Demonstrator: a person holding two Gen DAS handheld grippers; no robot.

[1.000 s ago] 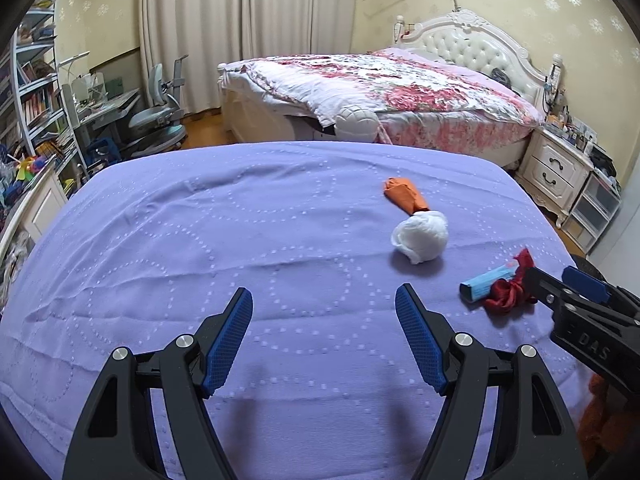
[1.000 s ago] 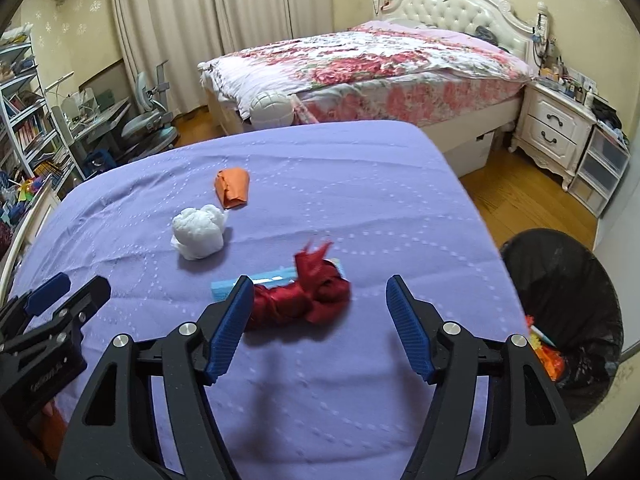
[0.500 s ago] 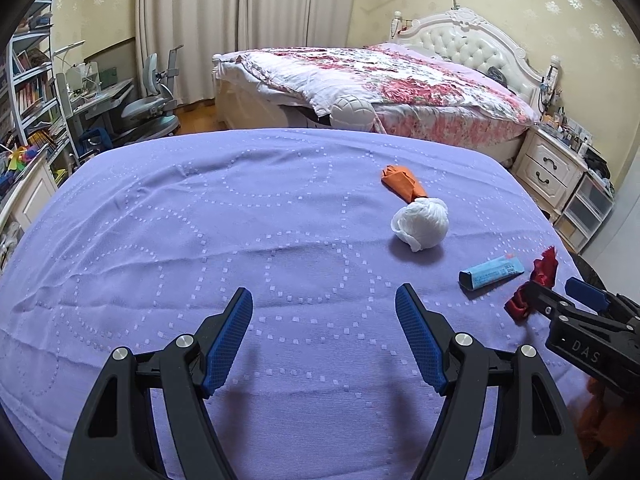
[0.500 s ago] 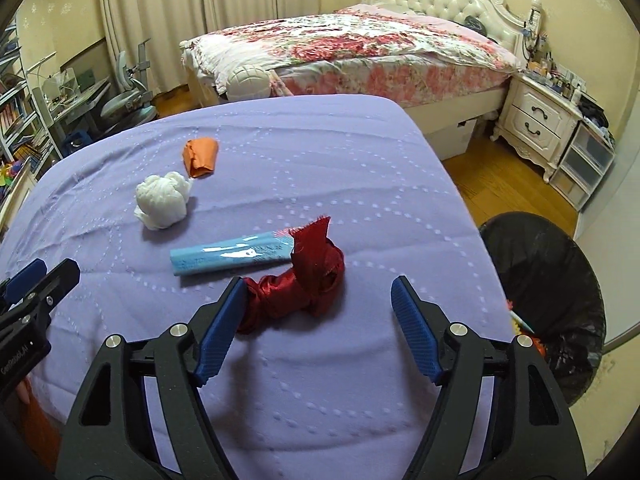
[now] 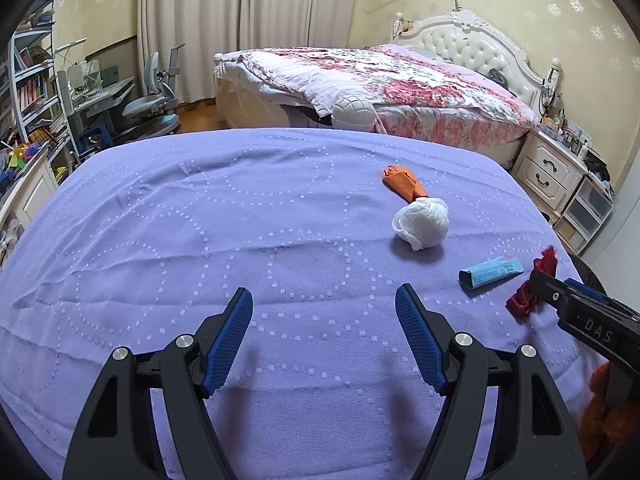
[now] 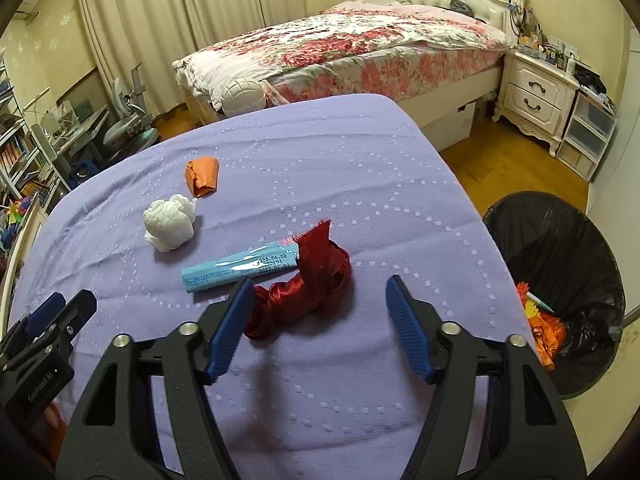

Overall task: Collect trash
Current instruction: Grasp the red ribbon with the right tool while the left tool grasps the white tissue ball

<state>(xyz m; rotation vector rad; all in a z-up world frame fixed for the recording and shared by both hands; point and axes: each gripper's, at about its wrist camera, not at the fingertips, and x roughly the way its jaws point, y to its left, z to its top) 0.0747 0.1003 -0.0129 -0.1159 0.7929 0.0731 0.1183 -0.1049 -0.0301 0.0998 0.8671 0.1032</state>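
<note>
Altogether four scraps: red ribbon [image 6: 304, 292] between the empty, narrowing right tool [image 6: 320, 320]; left tool [image 5: 324, 340] agape.

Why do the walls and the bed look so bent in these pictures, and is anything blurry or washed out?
Both wrist views use a fisheye lens: dark rounded corners, curved curtains, a bulging purple quilted cover. Left wrist view: sharp, evenly lit, with soft shadows under the crumpled white tissue ball. Right wrist view: equally sharp, with a little glare on the light blue wrapper and the shiny red ribbon.
</note>
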